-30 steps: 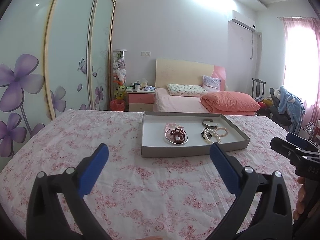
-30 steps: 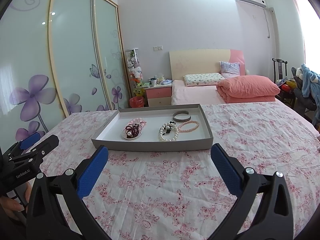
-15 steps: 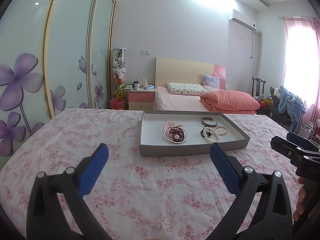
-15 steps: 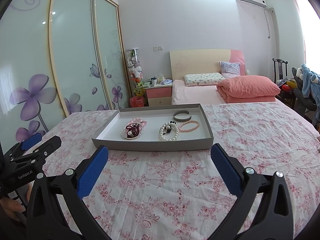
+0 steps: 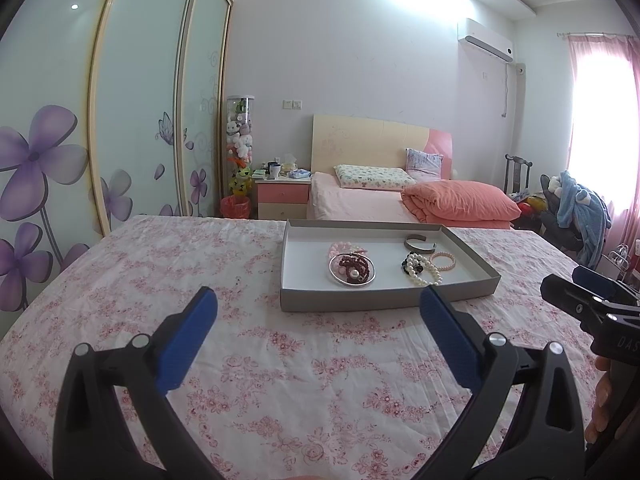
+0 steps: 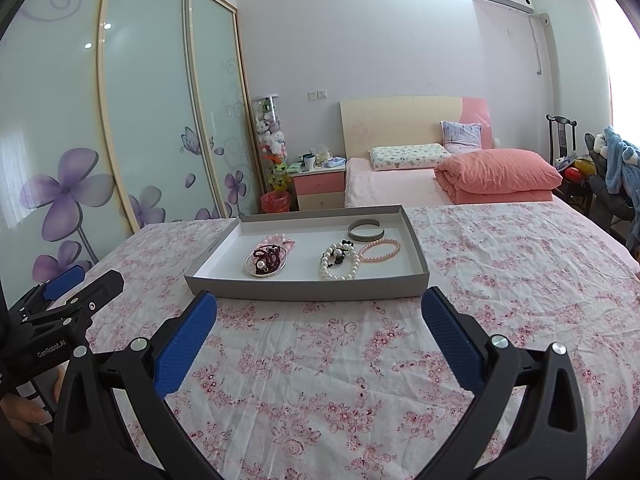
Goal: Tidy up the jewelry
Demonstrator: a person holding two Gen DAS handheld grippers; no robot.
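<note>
While both grippers hang over the flowered bedspread (image 5: 280, 360), the one real change is a small shift of view: over the last second the tray (image 5: 384, 300) has slid slightly up and away in the left wrist view, so the left gripper (image 5: 316, 334) seems to have eased back or tipped a touch. From the right wrist the tray (image 6: 308, 290) sits almost exactly where it did, and the right gripper (image 6: 318, 334) holds its line. Jaws on both sides are spread wide and carry nothing.

All the jewelry lies inside the tray, none on the bedspread: a dark red bead piece with a pearl (image 6: 266, 261) inside a silver ring beside a pink bracelet (image 6: 280, 239) on the left half; a white pearl strand with black beads (image 6: 339, 263), a pale pink bead bracelet (image 6: 380, 250) and a grey cuff bangle (image 6: 365, 231) on the right half. The pearl strand and the pink bracelet look to be touching; the cuff lies apart at the back.

For the task, that drift changes nothing among the pieces. This layout would suit pieces gathered and waiting to be sorted, or pieces already laid out in their places; the pictures do not settle which.
</note>
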